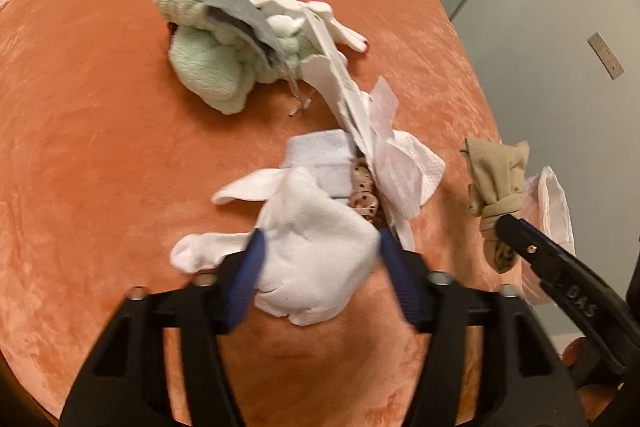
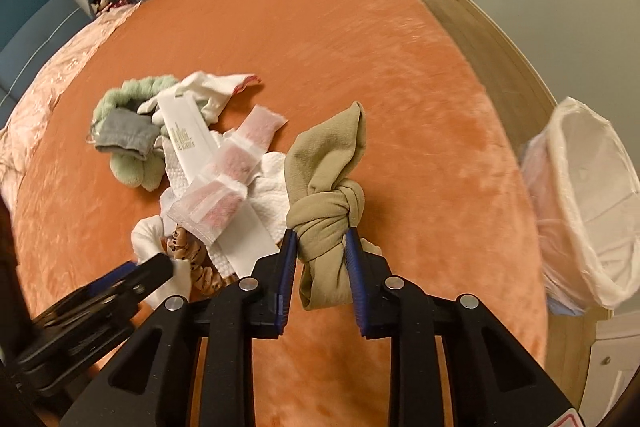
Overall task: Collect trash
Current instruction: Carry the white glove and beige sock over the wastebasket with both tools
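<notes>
Right tongs (image 2: pixel 321 239) clamped on knotted beige stocking (image 2: pixel 326 187).

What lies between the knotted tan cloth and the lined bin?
Only bare orange bedspread lies between the knotted tan cloth and the lined bin, in the right wrist view.

White sock (image 1: pixel 316 251) seemingly between left gripper (image 1: pixel 318 247) pads

The pile of clutter (image 2: pixel 208 163) lay on the bed (image 2: pixel 320 47) — the lined bin (image 2: pixel 592 203) stood beside the bed, to the right.
</notes>
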`<state>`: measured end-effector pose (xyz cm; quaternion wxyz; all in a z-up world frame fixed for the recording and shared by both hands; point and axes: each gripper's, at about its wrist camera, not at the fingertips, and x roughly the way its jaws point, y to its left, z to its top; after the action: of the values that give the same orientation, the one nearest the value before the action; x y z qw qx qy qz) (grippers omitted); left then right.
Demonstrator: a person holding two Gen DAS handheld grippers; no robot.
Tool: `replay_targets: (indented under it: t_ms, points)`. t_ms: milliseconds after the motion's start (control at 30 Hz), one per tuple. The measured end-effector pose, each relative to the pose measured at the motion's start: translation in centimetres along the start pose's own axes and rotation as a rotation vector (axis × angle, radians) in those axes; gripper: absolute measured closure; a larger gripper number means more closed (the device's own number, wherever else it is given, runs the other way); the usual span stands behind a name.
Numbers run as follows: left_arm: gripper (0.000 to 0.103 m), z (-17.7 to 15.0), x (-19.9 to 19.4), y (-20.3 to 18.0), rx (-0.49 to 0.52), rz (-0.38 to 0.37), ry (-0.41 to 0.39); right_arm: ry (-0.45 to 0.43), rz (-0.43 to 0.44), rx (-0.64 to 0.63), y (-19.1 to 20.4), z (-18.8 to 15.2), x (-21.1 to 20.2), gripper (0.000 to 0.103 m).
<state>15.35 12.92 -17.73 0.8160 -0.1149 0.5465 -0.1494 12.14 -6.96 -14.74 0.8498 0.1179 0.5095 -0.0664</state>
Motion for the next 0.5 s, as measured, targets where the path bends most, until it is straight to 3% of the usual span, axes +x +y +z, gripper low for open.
replay_targets:
  t_ms: [133, 267, 500]
  points:
    - [0.09, -0.2, -0.2, -0.7, 0.009, -0.014, 0.013, -0.013, 0.006, 0.016, -1.0, -0.3, -1.5, 0.079]
    - [0.093, -0.6, -1.4, -1.5, 0.019, -0.018, -0.009, -0.034, 0.013, 0.019, -1.4, -0.5, -3.2, 0.079]
    - [0.093, -0.4, -7.4, -4.9, 0.064, -0.063, -0.113, -0.106, 0.04, 0.021, -1.8, -0.4, -7.8, 0.079]
